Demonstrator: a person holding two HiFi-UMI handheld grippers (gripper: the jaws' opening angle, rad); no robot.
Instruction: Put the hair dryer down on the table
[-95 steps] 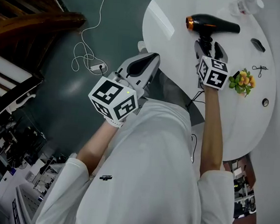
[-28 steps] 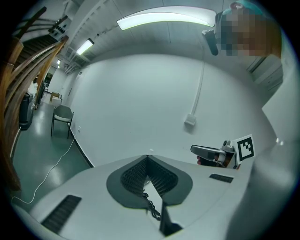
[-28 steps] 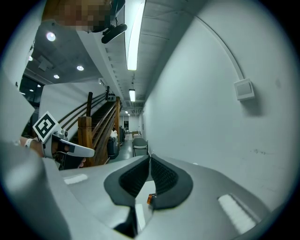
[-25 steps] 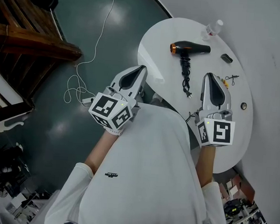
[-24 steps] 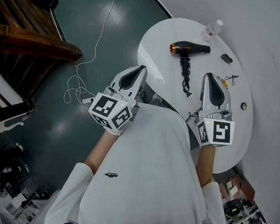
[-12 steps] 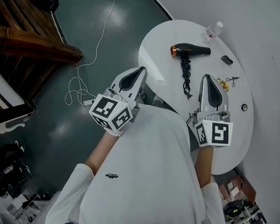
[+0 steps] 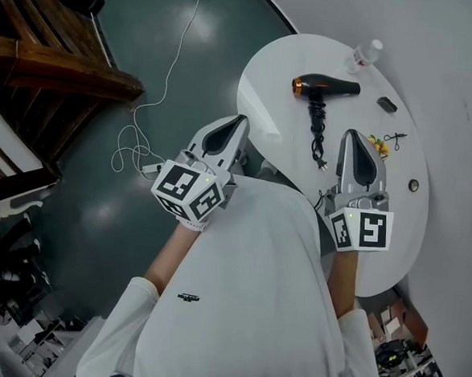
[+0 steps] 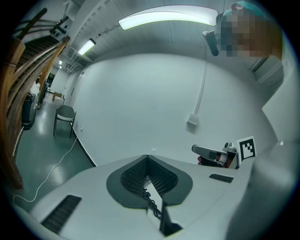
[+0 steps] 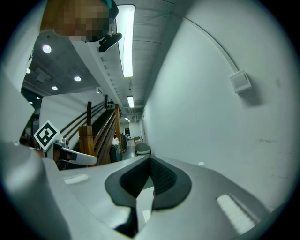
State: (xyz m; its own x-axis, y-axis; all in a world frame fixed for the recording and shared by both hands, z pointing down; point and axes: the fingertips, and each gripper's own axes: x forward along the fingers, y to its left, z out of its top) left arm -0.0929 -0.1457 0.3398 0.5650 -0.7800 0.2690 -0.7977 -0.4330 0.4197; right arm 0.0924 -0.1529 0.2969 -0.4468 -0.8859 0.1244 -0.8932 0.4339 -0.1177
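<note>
The black hair dryer (image 7: 332, 87) with an orange nozzle lies on its side on the round white table (image 7: 269, 85). Its coiled cord (image 7: 316, 131) trails toward me and ends in a plug. Nothing touches the dryer. My right gripper (image 7: 350, 134) hovers over the table's near part, to the right of the cord, shut and empty (image 9: 151, 159). My left gripper (image 7: 242, 120) is at the table's left edge, also shut with nothing in it (image 8: 147, 157). In the left gripper view the cord (image 8: 151, 202) shows below the jaws, and the right gripper (image 8: 213, 152) shows at the right.
A clear bottle (image 7: 365, 54) stands at the table's far edge. A small black block (image 7: 387, 105), a yellow trinket (image 7: 376, 143), a black clip (image 7: 397, 138) and a round fitting (image 7: 413, 186) lie on the right. A white cable (image 7: 141, 133) trails on the floor beside wooden stairs (image 7: 60, 58).
Since the oldest frame my right gripper has let go of the dryer's handle and drawn back toward me. Over the last second both grippers have kept still.
</note>
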